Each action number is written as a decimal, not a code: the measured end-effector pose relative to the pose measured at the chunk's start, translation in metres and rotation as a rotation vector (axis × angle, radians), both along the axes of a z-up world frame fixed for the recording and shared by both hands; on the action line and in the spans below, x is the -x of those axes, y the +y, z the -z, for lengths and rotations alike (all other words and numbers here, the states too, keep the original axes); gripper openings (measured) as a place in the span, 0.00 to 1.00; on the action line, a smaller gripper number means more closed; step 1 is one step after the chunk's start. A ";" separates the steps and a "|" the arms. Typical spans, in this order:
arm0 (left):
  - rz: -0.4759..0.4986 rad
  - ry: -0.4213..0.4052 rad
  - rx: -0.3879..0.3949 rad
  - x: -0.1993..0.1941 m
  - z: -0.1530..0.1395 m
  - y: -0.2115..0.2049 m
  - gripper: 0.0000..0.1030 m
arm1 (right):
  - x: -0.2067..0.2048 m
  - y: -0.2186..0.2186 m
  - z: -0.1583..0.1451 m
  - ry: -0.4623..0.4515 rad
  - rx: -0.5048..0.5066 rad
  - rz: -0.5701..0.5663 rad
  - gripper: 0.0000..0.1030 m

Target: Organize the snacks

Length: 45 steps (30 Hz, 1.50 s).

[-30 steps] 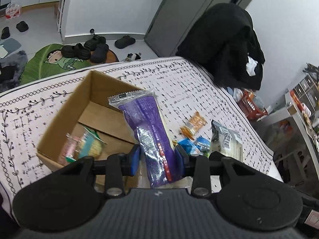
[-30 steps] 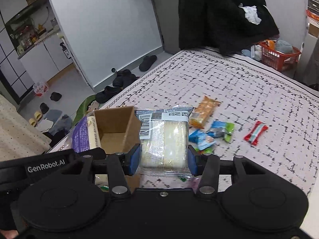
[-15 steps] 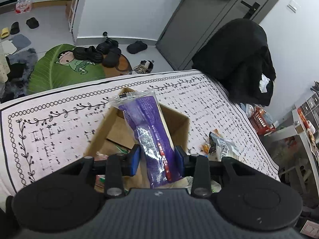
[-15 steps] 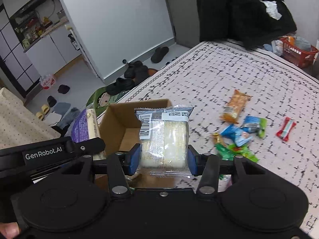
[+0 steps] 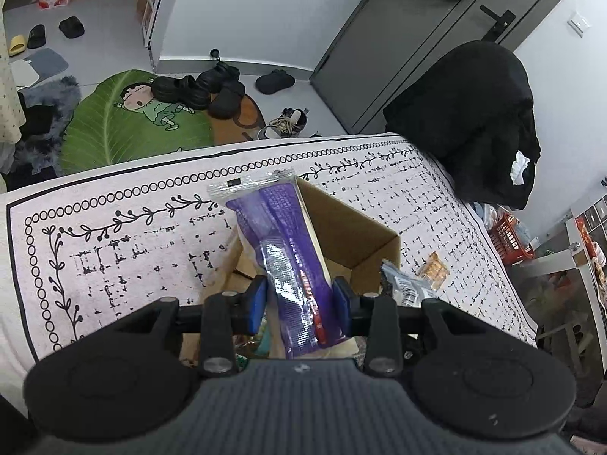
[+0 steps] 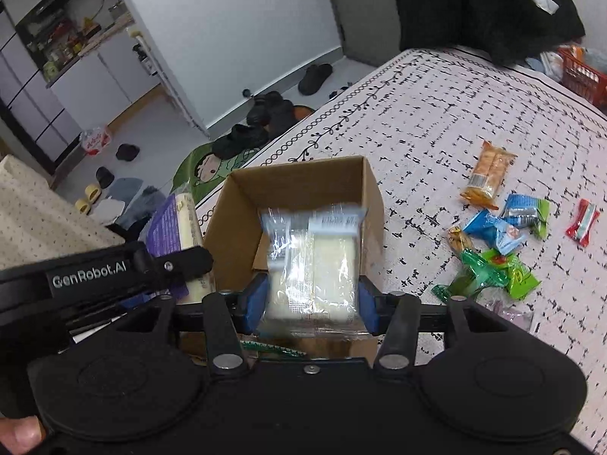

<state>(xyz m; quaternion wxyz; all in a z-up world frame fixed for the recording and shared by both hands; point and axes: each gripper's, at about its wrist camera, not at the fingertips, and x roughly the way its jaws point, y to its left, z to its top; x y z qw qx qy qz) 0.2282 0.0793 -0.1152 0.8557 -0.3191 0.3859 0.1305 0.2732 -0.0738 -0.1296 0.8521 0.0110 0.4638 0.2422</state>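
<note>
1. Purple packet (image 5: pixel 290 250): long, clear-ended wrapper with a pale slab inside. My left gripper (image 5: pixel 299 299) is clenched on its lower part, blue pads (image 5: pixel 256 301) pressed to both sides. It stands tilted up over the near-left edge of the box. In the right view the same packet (image 6: pixel 172 227) shows at the left, beside the box's left wall, with my left gripper's black arm across its lower end.

2. Box (image 6: pixel 299 182): open brown cardboard, standing on the patterned cloth (image 6: pixel 436 121) that covers the table. In the left view the box (image 5: pixel 353 235) shows its far corner and inner wall behind the purple packet. Some wrappers lie on its floor, too hidden to name.

3. Clear packet (image 6: pixel 313 265): see-through wrapper with pale contents and a white label at its top end. It sits between the pads of my right gripper (image 6: pixel 311 303), directly above the box opening. My jaws are opening; the packet is blurred, and I see no firm press of the pads on its sides.

4. Loose snacks on the cloth, right of the box, well apart from both grippers:
- orange packet (image 6: pixel 487 174), farthest back;
- blue packets (image 6: pixel 497 227), two, touching;
- green packets (image 6: pixel 489 273), nearest to me;
- red packet (image 6: pixel 582 222), alone at the far right.

5. Thumb (image 6: pixel 19 430): tip only, at the lower left edge of the right view.
</note>
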 end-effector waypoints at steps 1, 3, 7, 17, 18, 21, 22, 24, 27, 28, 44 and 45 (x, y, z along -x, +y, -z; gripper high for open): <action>0.003 0.002 0.003 -0.001 0.001 0.000 0.36 | 0.000 -0.001 -0.001 -0.008 -0.002 0.009 0.55; 0.008 0.005 0.004 -0.002 0.002 0.001 0.36 | -0.002 -0.003 -0.004 -0.015 -0.002 0.024 0.58; 0.020 0.010 0.007 -0.004 0.004 -0.001 0.36 | -0.005 -0.010 -0.007 -0.028 0.007 0.044 0.58; 0.080 0.014 -0.003 -0.009 0.005 -0.017 0.38 | -0.006 -0.034 -0.003 -0.024 0.011 0.083 0.63; 0.085 0.009 -0.002 -0.009 0.004 -0.019 0.39 | -0.005 -0.037 -0.003 -0.023 0.012 0.086 0.63; 0.084 0.012 -0.002 -0.010 0.004 -0.021 0.42 | -0.005 -0.047 -0.002 -0.022 0.012 0.099 0.63; 0.079 0.015 -0.006 -0.009 0.003 -0.022 0.42 | -0.005 -0.050 -0.002 -0.021 0.012 0.104 0.63; 0.072 0.020 -0.019 -0.009 0.003 -0.023 0.43 | -0.005 -0.057 -0.001 -0.023 0.013 0.113 0.64; 0.070 0.032 -0.028 -0.008 0.003 -0.026 0.49 | -0.004 -0.068 0.000 -0.022 0.017 0.125 0.65; 0.069 0.036 -0.032 -0.008 0.003 -0.028 0.52 | -0.004 -0.072 0.001 -0.021 0.018 0.130 0.65; 0.117 0.062 -0.102 -0.012 0.000 -0.070 0.86 | 0.003 -0.129 0.015 -0.005 0.002 0.203 0.84; 0.125 0.057 -0.102 -0.012 -0.001 -0.073 0.86 | 0.004 -0.133 0.016 -0.005 0.000 0.205 0.84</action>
